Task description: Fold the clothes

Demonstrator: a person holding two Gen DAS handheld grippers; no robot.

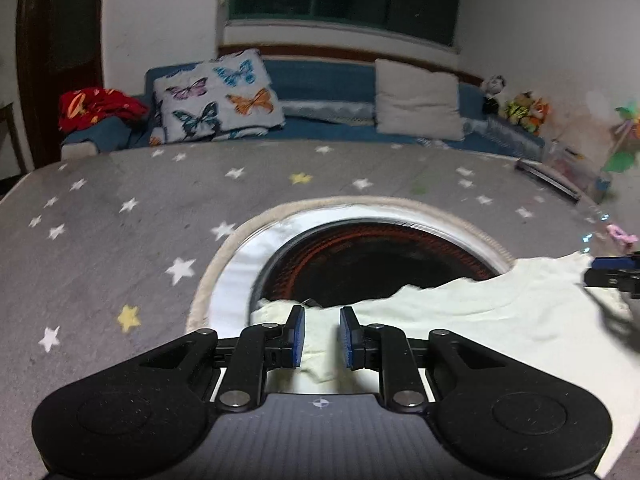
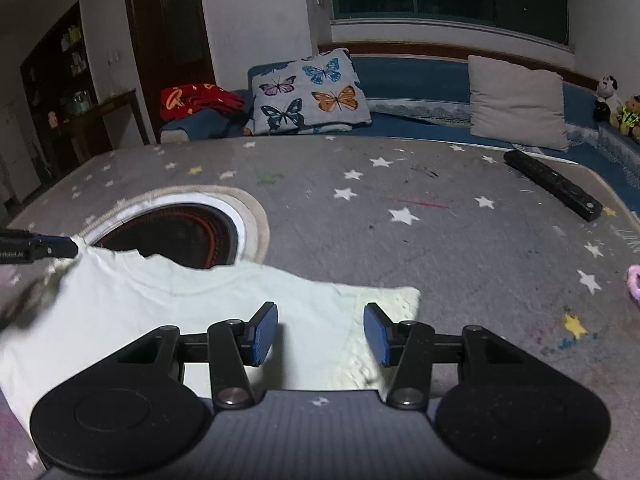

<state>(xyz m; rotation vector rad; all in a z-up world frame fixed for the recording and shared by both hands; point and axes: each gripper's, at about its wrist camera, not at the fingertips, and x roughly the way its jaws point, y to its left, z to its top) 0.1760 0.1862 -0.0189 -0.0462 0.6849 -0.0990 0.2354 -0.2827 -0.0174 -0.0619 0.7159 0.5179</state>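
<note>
T-shirt, pale yellow, is lying collar-away on the star-print table cover, shoulders spanning both tongs: left gripper and right gripper are hovering part-open, pads off the cloth, each nearest its own shoulder.

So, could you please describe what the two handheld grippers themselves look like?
Both the left gripper and the right gripper look alike: matte black linkage arms with silver pivot bolts, two rounded black housings, a ribbed grey body with a small crosshair mark, and blue ridged pads on the fingers. No cables, hands or sleeves show.
</note>
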